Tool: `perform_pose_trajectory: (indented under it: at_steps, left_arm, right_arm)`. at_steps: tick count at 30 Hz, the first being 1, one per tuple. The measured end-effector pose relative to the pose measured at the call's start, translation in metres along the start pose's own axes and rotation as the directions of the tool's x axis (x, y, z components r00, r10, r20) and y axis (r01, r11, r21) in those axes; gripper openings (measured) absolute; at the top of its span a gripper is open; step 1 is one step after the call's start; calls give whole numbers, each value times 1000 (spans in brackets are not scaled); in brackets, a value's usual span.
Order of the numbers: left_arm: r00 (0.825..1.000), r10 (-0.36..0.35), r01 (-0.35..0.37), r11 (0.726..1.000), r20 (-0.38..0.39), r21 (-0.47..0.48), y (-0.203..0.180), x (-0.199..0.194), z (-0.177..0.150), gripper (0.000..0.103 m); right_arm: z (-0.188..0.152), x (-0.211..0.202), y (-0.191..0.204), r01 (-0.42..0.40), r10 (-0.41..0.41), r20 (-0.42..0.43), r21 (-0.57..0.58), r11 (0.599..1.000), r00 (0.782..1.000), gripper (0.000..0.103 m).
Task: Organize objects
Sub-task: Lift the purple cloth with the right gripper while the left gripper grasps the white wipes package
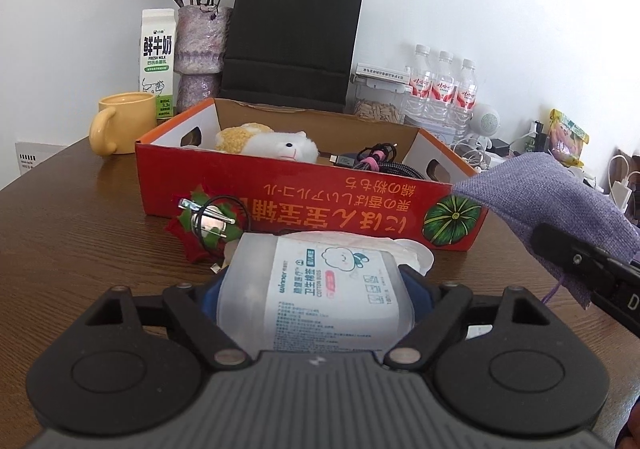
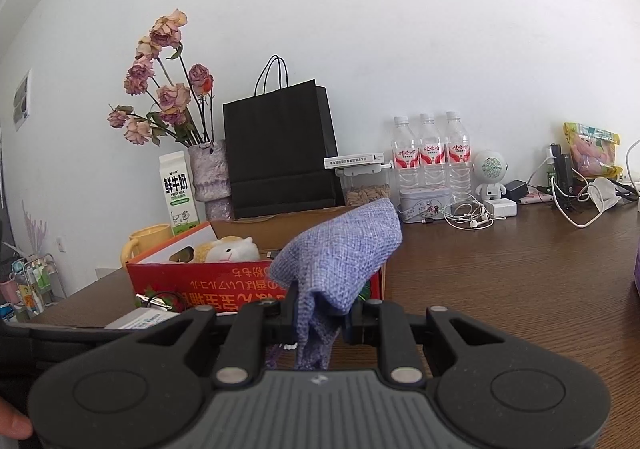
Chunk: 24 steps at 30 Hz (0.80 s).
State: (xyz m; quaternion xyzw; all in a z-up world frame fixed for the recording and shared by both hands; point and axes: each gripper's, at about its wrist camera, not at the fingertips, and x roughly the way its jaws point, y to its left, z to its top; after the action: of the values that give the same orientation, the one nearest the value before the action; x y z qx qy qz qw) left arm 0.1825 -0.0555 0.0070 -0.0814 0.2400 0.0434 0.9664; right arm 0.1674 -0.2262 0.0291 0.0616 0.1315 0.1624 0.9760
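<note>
The left hand-held gripper (image 1: pixel 316 289) was clamped on a cotton-swab box (image 1: pixel 320 289) above the table (image 1: pixel 80 249), before the red box (image 1: pixel 304 193). The right hand-held gripper (image 2: pixel 318 323) pinched a purple cloth pouch (image 2: pixel 344 253) near that box's right corner.

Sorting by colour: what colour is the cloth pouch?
Lavender purple pouch, clearest in the right wrist view.
</note>
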Motion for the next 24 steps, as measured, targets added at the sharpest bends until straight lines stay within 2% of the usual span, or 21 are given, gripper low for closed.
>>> perform_pose_trajectory:
  at_steps: [10,18,24]
  left_arm:
    - [993,4,-5,1000,114,9,19,-32,4,85]
    - [985,-10,10,1000,172,2,28,-35,26,85]
    - [977,-37,39,999,210,-6,28,-35,44,85]
  right_arm:
    - [-2,1,2,5,-5,-7,-12,1000,1000,17]
    - [1,7,12,-43,44,10,-54,998,999,17]
    - [17,18,25,-50,54,36,-94,994,998,17]
